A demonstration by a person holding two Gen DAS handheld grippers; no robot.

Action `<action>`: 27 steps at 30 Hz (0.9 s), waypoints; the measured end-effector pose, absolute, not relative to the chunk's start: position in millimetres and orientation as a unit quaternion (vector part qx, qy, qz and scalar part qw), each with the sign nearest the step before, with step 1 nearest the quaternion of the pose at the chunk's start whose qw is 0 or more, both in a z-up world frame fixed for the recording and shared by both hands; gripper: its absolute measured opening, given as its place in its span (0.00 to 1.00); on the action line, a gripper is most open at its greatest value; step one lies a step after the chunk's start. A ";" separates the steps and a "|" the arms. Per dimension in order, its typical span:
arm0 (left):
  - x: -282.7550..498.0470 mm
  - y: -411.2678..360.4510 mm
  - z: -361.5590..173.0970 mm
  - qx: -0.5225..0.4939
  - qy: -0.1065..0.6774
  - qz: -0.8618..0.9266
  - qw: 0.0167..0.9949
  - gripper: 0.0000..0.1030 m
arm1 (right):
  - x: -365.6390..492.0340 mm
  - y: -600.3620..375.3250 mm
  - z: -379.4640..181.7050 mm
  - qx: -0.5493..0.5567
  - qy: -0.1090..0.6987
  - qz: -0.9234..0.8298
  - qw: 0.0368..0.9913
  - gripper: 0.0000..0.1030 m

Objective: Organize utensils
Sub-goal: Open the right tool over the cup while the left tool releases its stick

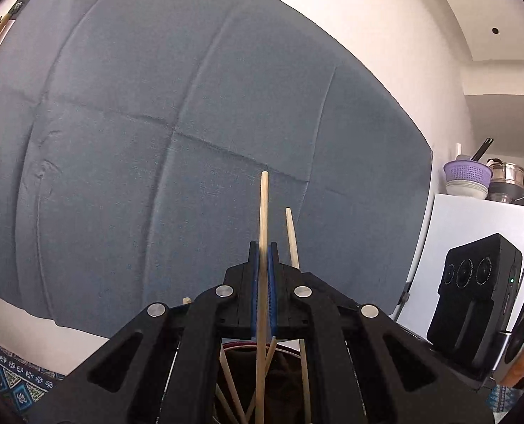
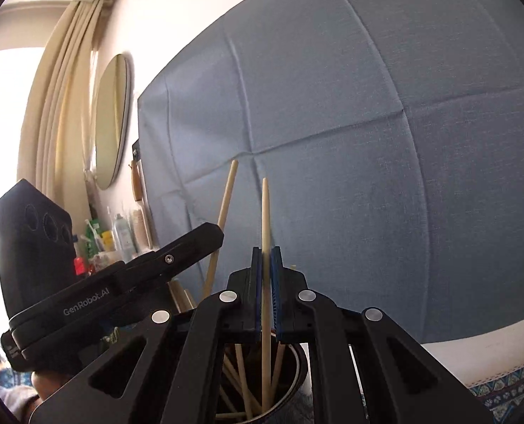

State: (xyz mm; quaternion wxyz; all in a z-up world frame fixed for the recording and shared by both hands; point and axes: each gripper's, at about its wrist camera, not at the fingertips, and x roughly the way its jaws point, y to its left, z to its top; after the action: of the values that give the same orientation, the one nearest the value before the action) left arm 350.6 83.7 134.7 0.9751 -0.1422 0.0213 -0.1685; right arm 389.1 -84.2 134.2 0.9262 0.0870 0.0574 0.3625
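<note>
My left gripper (image 1: pixel 263 251) is shut on a pale wooden chopstick (image 1: pixel 264 208) that stands upright, its lower end reaching into a dark round holder (image 1: pixel 258 346) below the jaws. A second chopstick (image 1: pixel 291 236) leans just right of it. My right gripper (image 2: pixel 266 252) is shut on another chopstick (image 2: pixel 265 212), also upright over the dark cup (image 2: pixel 297 364), which holds several more chopsticks (image 2: pixel 240 371). The left gripper (image 2: pixel 205 236) shows in the right wrist view at left, with its chopstick (image 2: pixel 226 198) sticking up.
A blue-grey cloth (image 1: pixel 156 123) hangs on the wall behind. A white fridge (image 1: pixel 474 226) with pots and a purple colander (image 1: pixel 467 173) stands at right. A round mirror (image 2: pixel 111 120), curtains (image 2: pixel 60 99) and bottles (image 2: pixel 120 236) are at left. A patterned tablecloth (image 1: pixel 11 378) lies below.
</note>
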 end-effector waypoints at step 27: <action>285.7 92.4 172.9 -0.117 0.036 -0.125 0.984 0.31 | 327.6 -125.0 180.8 0.087 0.038 0.294 0.951 0.53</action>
State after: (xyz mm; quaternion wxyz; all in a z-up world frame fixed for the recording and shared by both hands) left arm 285.7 92.4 172.9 0.9845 -0.1173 0.0361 -0.1255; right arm 327.6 -125.0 180.8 0.9511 0.0865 0.0377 0.2940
